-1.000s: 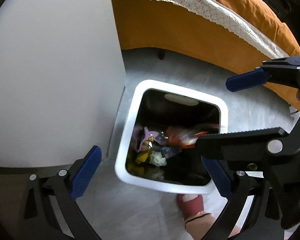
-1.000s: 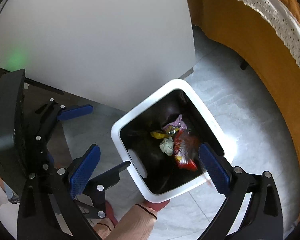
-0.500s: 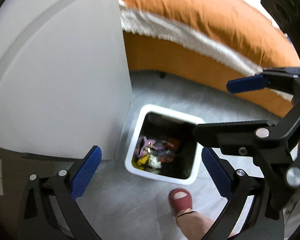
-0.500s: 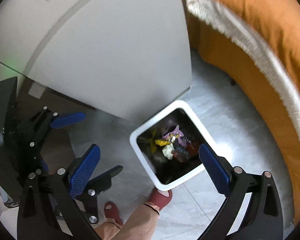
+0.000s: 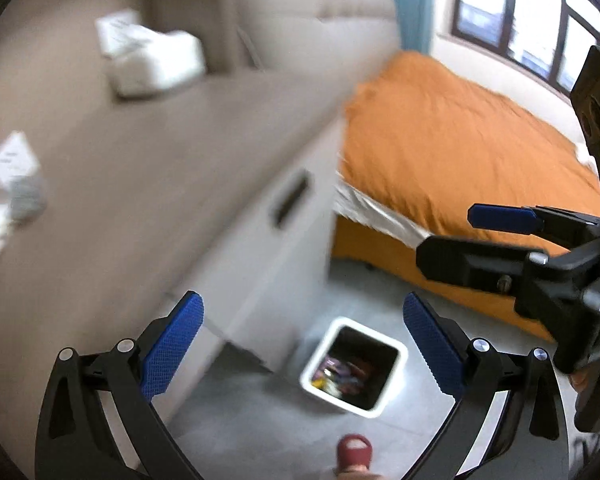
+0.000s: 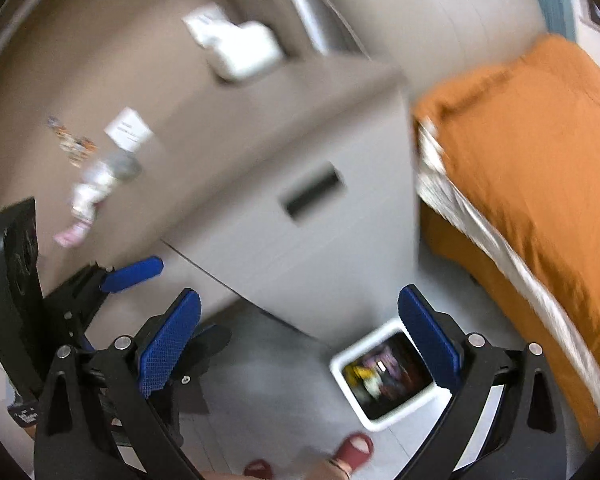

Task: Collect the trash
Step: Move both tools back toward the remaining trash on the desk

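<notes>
Both wrist views, frames motion-blurred. The left gripper (image 5: 300,344) has its jaws spread wide with nothing between the blue pads; the right gripper (image 6: 300,340) is likewise spread and empty. In the left wrist view the right gripper (image 5: 512,240) also appears at 3 o'clock, its jaws apart.

Past the fingertips, on the grey tiled floor (image 5: 260,432), stands the white bin (image 5: 354,366), seen at 6 o'clock in the left wrist view and at 5 o'clock in the right wrist view (image 6: 388,380). It is well below both grippers and already holds a heap of coloured wrappers (image 6: 380,372). A red slipper (image 5: 354,450) of the person shows just beside the bin, toward the bottom edge.

Beyond the bin rises the grey cabinet (image 6: 308,208), its top filling 9 to 12 o'clock. On that top lie blurred items: a small heap of wrappers and paper (image 6: 96,176) at 9 o'clock and a white box (image 6: 244,52) toward 12 o'clock. An orange bed (image 5: 460,140) occupies 2 to 3 o'clock.

Judged step: between deposits, both grippers empty and raised toward the cabinet top. The next move likely calls for reaching the remaining litter at 9 o'clock, centring one piece between the open pads, and closing gently, since such light scraps may slide or crumple aside.
</notes>
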